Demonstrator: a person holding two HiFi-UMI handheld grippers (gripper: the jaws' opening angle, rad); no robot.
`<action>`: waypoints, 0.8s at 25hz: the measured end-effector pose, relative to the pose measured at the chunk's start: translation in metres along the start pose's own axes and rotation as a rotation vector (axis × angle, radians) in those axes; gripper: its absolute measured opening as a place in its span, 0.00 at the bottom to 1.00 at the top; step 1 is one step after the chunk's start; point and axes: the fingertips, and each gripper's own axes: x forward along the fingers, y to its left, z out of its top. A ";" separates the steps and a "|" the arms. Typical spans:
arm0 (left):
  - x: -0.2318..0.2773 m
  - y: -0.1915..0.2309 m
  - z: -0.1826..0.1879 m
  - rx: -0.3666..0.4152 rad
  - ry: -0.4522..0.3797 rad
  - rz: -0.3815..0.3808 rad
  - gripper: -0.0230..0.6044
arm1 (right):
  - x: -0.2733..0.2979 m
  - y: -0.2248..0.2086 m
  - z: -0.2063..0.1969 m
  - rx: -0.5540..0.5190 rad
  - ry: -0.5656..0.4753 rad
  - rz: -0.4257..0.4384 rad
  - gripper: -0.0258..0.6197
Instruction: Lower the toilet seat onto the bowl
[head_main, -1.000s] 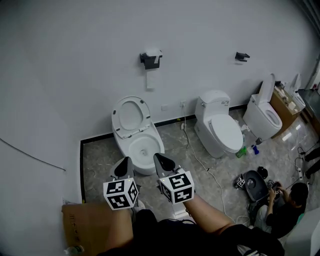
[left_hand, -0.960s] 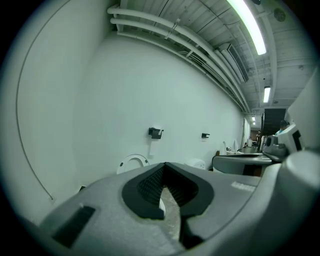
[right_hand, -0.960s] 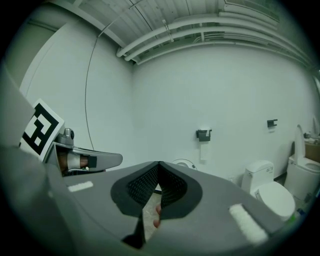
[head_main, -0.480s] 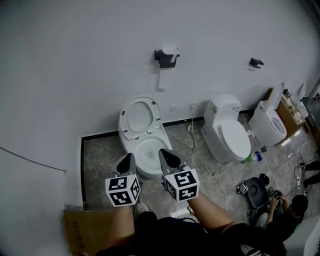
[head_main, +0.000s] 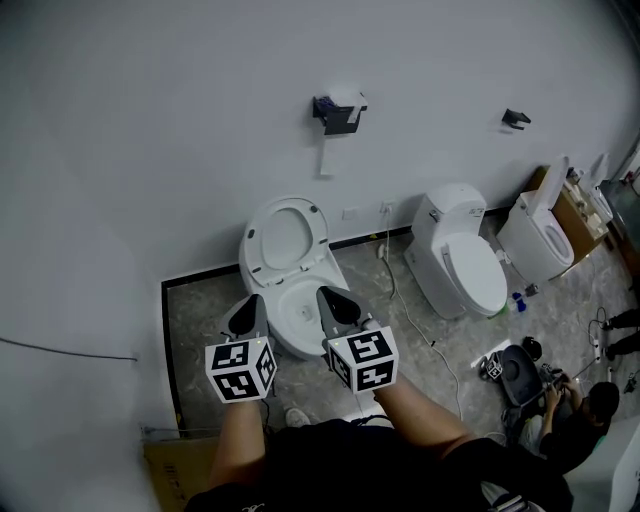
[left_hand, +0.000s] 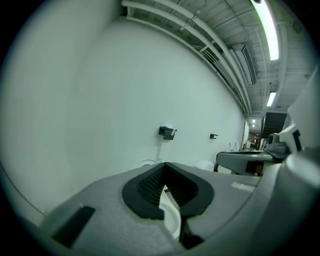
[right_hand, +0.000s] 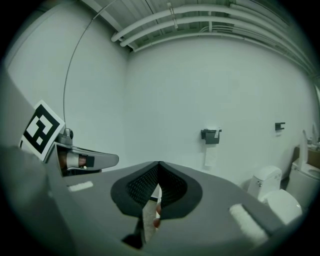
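White toilet seat (head_main: 285, 238) stands raised (an oval ring); left tongs (head_main: 250, 312) and right tongs (head_main: 333, 304) pinched closed.

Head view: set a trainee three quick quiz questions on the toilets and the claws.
1. True or false: the nearest toilet's seat stands raised off its bowl.
2. Which has its lid down? A nearest toilet, B middle toilet, C farthest toilet.
3. Fill in: the left claw is ____ (open or shut).
Key: 1 true; 2 B; 3 shut.
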 end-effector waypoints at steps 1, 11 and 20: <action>0.004 0.006 0.002 0.005 0.004 -0.008 0.05 | 0.007 0.001 0.001 0.004 0.001 -0.008 0.05; 0.047 0.035 -0.009 0.062 0.056 -0.030 0.05 | 0.046 -0.024 -0.013 0.056 0.041 -0.092 0.05; 0.119 0.039 -0.003 0.240 0.037 0.050 0.05 | 0.080 -0.078 -0.018 0.083 0.054 -0.084 0.05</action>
